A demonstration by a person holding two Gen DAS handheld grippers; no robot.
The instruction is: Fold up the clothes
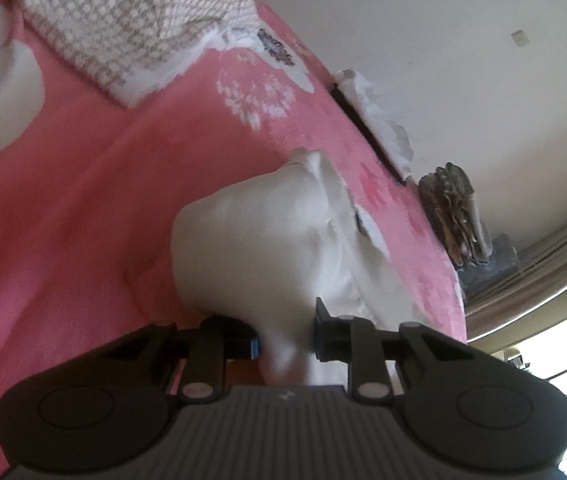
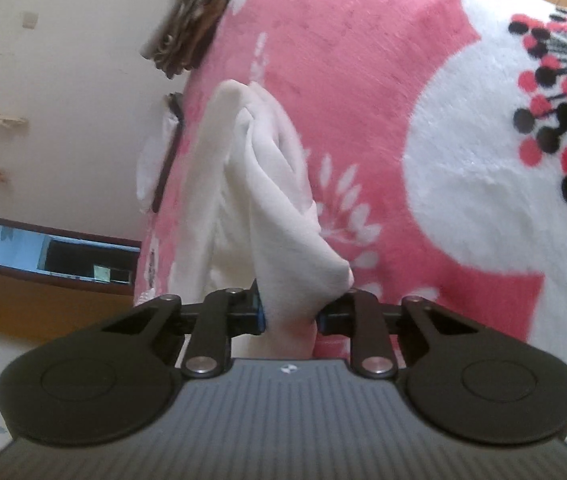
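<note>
A pink fleece blanket [image 2: 343, 60] with large white flowers covers the bed, which runs up to a pale wall [image 1: 463, 60]. No writing can be read anywhere. A checked brown-and-white cloth [image 1: 123, 20] lies near the blanket's far edge, and a brownish bundle [image 2: 187, 32] sits at the edge by the wall. The white garment [image 2: 267, 184] lies bunched along that wall-side edge; the left gripper [image 1: 285, 340] and the right gripper [image 2: 289, 314] are each clamped on a fold of it.
</note>
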